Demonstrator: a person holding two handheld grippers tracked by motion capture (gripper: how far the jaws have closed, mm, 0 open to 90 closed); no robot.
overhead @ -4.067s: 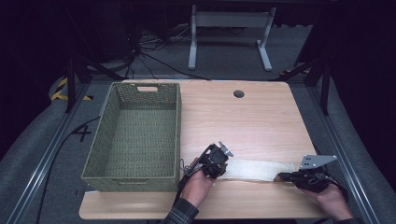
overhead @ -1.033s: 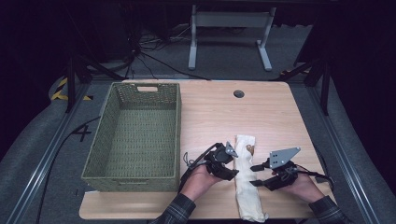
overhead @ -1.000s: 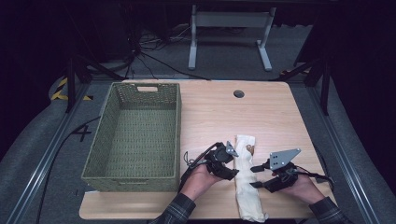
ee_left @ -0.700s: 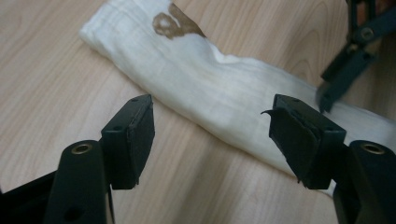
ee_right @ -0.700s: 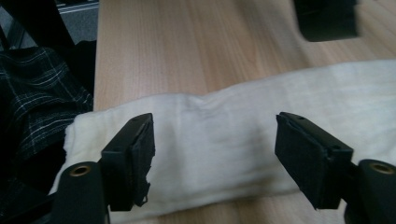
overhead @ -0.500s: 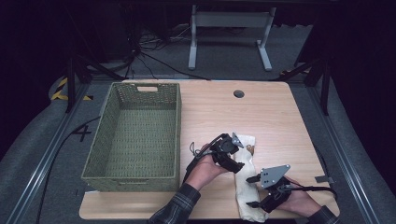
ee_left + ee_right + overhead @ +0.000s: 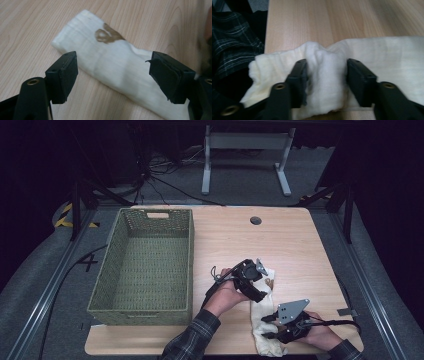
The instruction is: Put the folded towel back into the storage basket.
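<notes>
Sock (image 7: pixel 263 320) – cream, brown mark nr top – bunched in right tool (image 7: pixel 325 75).

Cream sock (image 7: pixel 262 320) with brown mark lies flat.

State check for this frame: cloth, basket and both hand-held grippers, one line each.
Cream cloth: folded into a long strip, flat on the table, brown mark near its far end, near end bunched.
Green basket: upright on the table's left side, nothing in it.
Left hand-held gripper: jaws wide apart over the cloth's far end, just been opening.
Right hand-held gripper: jaws just closed, pinching a bunch of cloth.
</notes>
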